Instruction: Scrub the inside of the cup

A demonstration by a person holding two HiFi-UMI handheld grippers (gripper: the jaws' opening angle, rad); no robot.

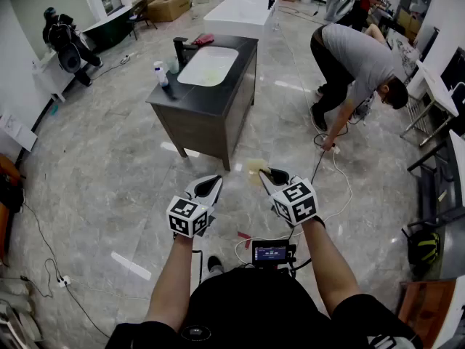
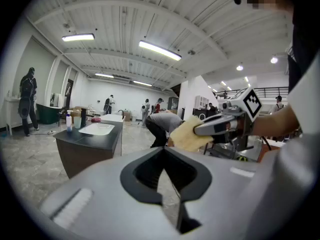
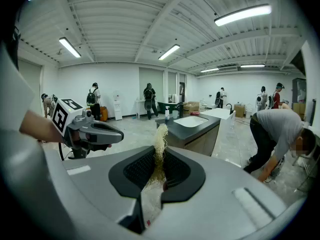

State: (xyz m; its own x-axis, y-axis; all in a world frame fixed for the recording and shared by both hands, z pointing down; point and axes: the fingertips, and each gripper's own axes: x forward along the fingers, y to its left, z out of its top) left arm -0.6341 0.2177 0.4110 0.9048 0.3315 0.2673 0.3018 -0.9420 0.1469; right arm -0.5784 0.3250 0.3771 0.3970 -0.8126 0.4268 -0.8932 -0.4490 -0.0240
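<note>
A wide hall with a glossy grey tiled floor [image 1: 109, 173] holds a dark cabinet worktop [image 1: 183, 102] with a white rounded basin [image 1: 208, 65]. A pale translucent cup [image 1: 173, 65] stands there beside a white bottle [image 1: 160, 73], well apart from both grippers. Both forearms reach forward, tilted slightly downward. The left gripper [image 1: 211, 185] is closed on nothing. The right gripper [image 1: 267, 174] pinches a pale yellow fibrous scrubbing pad [image 3: 160, 139] (stringy, loofah-like), which sticks out past its tips.

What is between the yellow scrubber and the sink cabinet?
Nothing but bare grey floor lies between the yellow scrubber, pinched in the right gripper, and the sink cabinet. The head view shows it.
</note>
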